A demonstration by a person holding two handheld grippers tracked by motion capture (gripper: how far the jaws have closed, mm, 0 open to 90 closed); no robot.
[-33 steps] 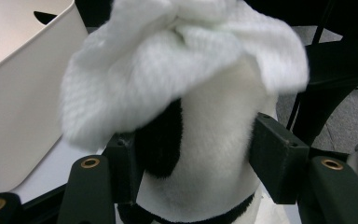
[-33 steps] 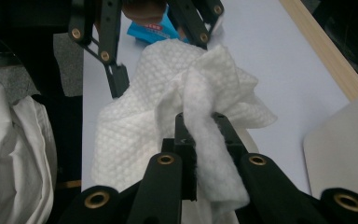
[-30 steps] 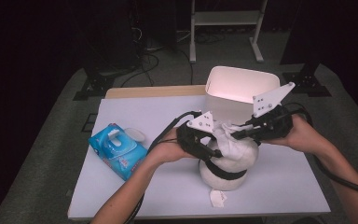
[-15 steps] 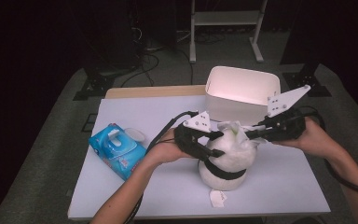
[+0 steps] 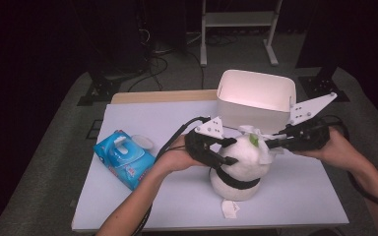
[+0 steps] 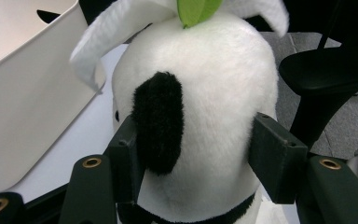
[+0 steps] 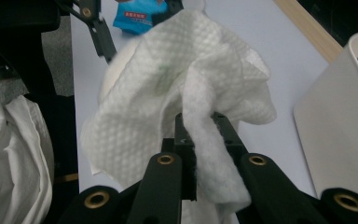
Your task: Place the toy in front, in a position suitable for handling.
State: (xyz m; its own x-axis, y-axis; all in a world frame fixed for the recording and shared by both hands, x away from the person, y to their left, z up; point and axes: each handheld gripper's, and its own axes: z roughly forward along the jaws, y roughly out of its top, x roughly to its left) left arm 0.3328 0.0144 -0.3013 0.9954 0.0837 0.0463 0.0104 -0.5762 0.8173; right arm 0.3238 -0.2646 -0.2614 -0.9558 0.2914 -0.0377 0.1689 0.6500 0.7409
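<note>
High view: a white table [image 5: 142, 206] stands on a dark floor. On it sits a plush toy [image 5: 240, 169], white with a black band round its neck, upright near the front edge. The left gripper [image 5: 226, 158] comes in from the toy's left and grips its head, one jaw on each side. The right gripper [image 5: 270, 144] comes in level from the right, its jaws shut on a white wipe [image 5: 257, 137] that lies on top of the toy's head. A green leaf [image 5: 253, 140] shows on the head beside the wipe. A white bin [image 5: 256, 96] stands just behind the toy. A blue wipe pack [image 5: 124, 158] lies well to the left, its lid open. A small tag [image 5: 230, 209] lies on the table in front of the toy.

Left gripper view: the two black pads [image 6: 276, 156] press on either side of the plush head [image 6: 200, 107], one just beside a black ear [image 6: 158, 121]. The leaf [image 6: 196, 9] and a white flap of the wipe [image 6: 107, 32] show at the top. The bin wall [image 6: 28, 102] is at the left.

Right gripper view: the jaws are closed together on a fold of the wipe [image 7: 177, 88], which bunches upward from them and covers most of the toy. The blue pack [image 7: 140, 16] shows beyond, at the top. The bin [image 7: 340, 126] is at the right, the table surface [image 7: 279, 56] between.
</note>
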